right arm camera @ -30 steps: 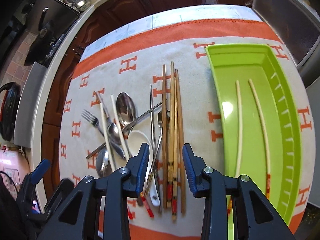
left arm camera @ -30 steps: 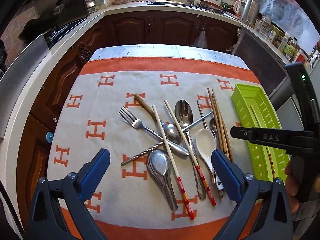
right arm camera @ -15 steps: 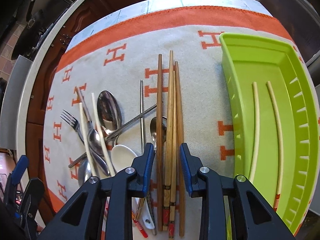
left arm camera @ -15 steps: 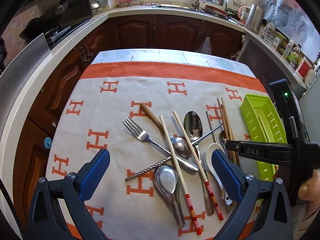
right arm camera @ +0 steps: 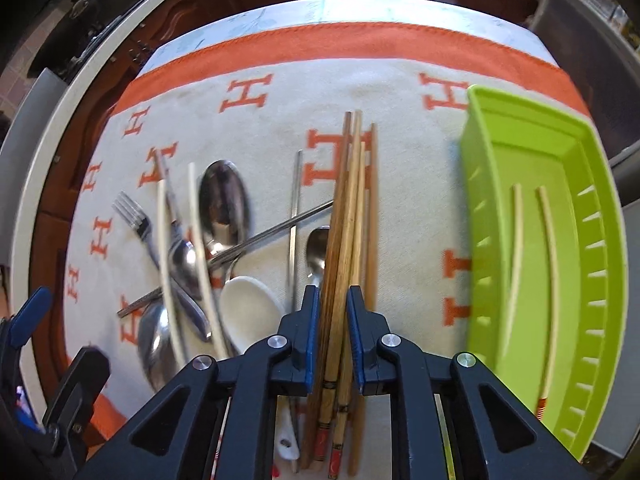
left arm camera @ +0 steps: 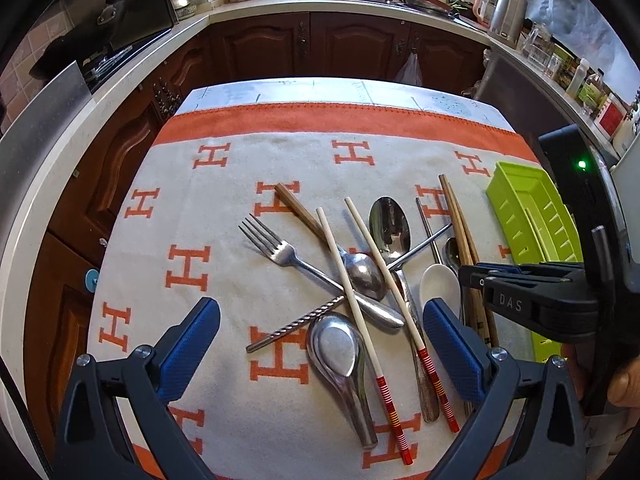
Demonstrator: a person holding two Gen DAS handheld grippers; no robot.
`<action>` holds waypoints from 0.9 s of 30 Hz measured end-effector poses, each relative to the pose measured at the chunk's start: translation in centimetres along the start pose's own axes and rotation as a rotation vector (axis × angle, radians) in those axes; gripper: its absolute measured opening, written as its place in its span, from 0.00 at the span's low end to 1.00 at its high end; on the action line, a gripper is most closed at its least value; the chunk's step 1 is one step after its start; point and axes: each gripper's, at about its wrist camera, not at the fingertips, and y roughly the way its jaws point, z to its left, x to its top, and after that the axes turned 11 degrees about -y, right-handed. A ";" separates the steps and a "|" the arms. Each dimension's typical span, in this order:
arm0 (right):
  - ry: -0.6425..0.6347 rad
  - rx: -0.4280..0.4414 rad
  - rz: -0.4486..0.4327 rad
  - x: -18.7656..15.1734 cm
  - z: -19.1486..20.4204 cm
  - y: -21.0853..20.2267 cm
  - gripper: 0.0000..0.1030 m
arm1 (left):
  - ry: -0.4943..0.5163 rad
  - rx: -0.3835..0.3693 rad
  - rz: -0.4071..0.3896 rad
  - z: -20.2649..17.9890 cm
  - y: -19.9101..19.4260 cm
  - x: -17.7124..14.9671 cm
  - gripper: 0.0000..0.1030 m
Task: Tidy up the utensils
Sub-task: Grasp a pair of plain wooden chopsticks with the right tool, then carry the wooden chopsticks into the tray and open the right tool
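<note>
Wooden chopsticks (right arm camera: 346, 216): bundle on counter cloth, beside green tray (right arm camera: 600, 240). Right gripper (right arm camera: 334, 334) jaws closing around bundle. Left gripper (left arm camera: 320, 344) jaws wide, empty, over spoons. Step: grasp. Next: lift, carry to tray.

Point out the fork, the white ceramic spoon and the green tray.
fork (left arm camera: 280, 249), left wrist view, on the neck just below the tines.
white ceramic spoon (left arm camera: 439, 287), left wrist view, on the bowl.
green tray (right arm camera: 478, 208), right wrist view, on its left wall.
</note>
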 end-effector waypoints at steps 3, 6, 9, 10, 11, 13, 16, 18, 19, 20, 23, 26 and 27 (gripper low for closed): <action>0.003 0.026 -0.001 -0.1 0.2 0.1 0.13 | -0.010 0.004 0.006 0.3 0.1 -0.1 0.98; 0.006 0.049 0.005 -0.2 0.1 0.2 0.13 | -0.017 0.000 0.012 0.5 0.1 -0.1 0.98; -0.001 0.061 0.009 -0.2 0.2 0.3 0.13 | -0.019 -0.001 0.015 0.7 0.1 -0.2 0.98; -0.004 0.067 0.014 -0.2 0.3 0.4 0.13 | -0.019 -0.001 0.017 0.7 0.1 -0.2 0.98; -0.008 0.073 0.027 -0.1 0.3 0.7 0.13 | -0.020 -0.001 0.019 0.7 0.2 -0.2 0.98; -0.009 0.073 0.029 -0.1 0.5 0.8 0.13 | -0.022 -0.003 0.025 0.6 0.3 -0.3 0.98; 0.013 0.089 0.030 -0.1 0.2 0.8 0.12 | -0.020 -0.008 0.031 0.5 0.2 -0.3 0.98; 0.030 0.100 0.026 -0.4 -0.2 0.6 0.12 | -0.016 -0.009 0.031 0.5 0.1 -0.4 0.98; 0.037 0.107 0.022 -0.6 -0.5 0.4 0.12 | -0.015 -0.010 0.030 0.5 0.0 -0.4 0.98; 0.043 0.118 0.018 -0.8 -0.8 0.1 0.12 | -0.016 -0.011 0.031 0.5 -0.1 -0.4 0.98; 0.067 0.157 -0.004 -1.5 -1.5 -1.0 0.12 | -0.020 -0.019 0.046 0.4 -0.1 -0.5 0.98; 0.084 0.192 -0.027 -2.3 -2.3 -2.4 0.12 | -0.017 -0.026 0.059 0.1 -0.2 -0.7 0.98; 0.090 0.200 -0.036 -2.7 -2.5 -2.9 0.12 | -0.015 -0.030 0.063 0.0 -0.3 -0.7 0.98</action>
